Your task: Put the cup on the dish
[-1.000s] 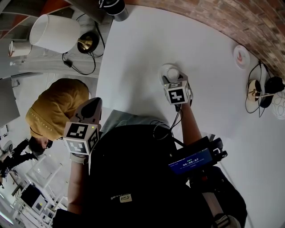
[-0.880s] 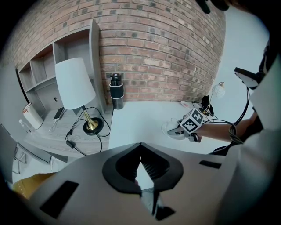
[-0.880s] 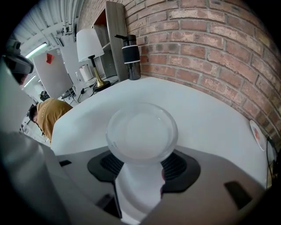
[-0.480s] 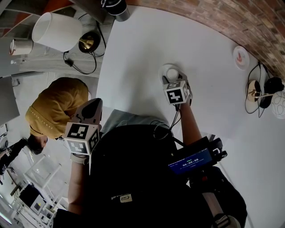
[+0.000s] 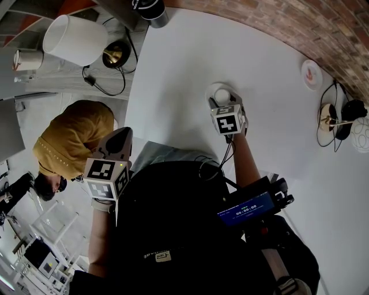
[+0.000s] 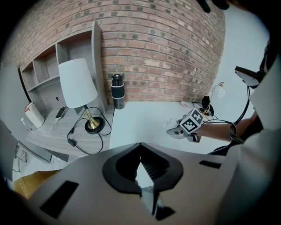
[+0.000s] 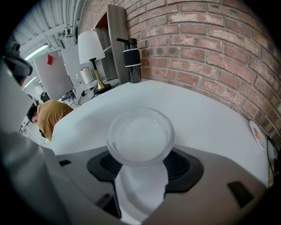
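Observation:
A translucent white cup (image 7: 139, 134) stands upright between the jaws of my right gripper (image 7: 140, 154), whose pads lie against its sides. From the head view the cup (image 5: 221, 93) sits just beyond the right gripper (image 5: 222, 105), mid-table; whether it rests on the white table (image 5: 173, 75) I cannot tell. The dish (image 5: 312, 73), small and white with a pinkish mark, lies far right by the brick wall, also seen as the dish (image 7: 256, 130). My left gripper (image 5: 121, 132) hangs off the table's left side, jaws closed to a point and holding nothing (image 6: 140, 147).
A white-shaded lamp (image 5: 74, 39) and cables sit on a side shelf to the left. A dark bottle (image 5: 149, 10) stands at the table's far corner. Cables and small objects (image 5: 337, 118) crowd the right edge. A person in a yellow top (image 5: 72, 138) is beside the table.

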{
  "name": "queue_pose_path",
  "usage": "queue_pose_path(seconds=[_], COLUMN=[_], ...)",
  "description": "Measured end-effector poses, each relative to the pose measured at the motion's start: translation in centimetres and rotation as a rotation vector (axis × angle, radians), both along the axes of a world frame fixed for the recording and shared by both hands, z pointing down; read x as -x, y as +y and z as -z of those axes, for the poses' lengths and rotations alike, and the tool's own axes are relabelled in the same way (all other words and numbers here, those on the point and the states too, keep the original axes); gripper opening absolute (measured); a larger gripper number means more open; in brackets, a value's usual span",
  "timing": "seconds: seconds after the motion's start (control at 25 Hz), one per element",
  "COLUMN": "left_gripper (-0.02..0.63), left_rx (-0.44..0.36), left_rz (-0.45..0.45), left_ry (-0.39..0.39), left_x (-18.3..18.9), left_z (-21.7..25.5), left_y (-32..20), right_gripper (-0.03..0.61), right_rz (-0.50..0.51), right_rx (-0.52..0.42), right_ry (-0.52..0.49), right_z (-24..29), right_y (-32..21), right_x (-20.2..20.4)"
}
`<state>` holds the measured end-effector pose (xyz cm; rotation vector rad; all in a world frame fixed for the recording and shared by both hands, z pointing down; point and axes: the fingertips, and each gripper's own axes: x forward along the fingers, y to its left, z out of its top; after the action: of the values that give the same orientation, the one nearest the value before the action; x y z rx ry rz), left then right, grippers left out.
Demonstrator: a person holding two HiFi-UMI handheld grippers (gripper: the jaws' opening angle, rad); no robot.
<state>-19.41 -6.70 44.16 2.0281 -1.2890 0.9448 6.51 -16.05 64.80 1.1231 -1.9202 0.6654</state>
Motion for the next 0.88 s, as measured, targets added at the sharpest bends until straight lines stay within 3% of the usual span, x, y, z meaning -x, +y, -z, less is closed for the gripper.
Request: queue_pose_path(seconds=[0.88], left_gripper=[0.006], left_rx=[-0.001], left_rz=[-0.017], left_ry=[0.024], left_x=[0.13], left_z=[-0.26], left_y=[0.45], right_gripper=[0.291], right_rz=[-0.066], right_rx=[-0.017], right_ry=[-0.025], right_z=[0.93], right_y=[0.87], right_x=[-0.67])
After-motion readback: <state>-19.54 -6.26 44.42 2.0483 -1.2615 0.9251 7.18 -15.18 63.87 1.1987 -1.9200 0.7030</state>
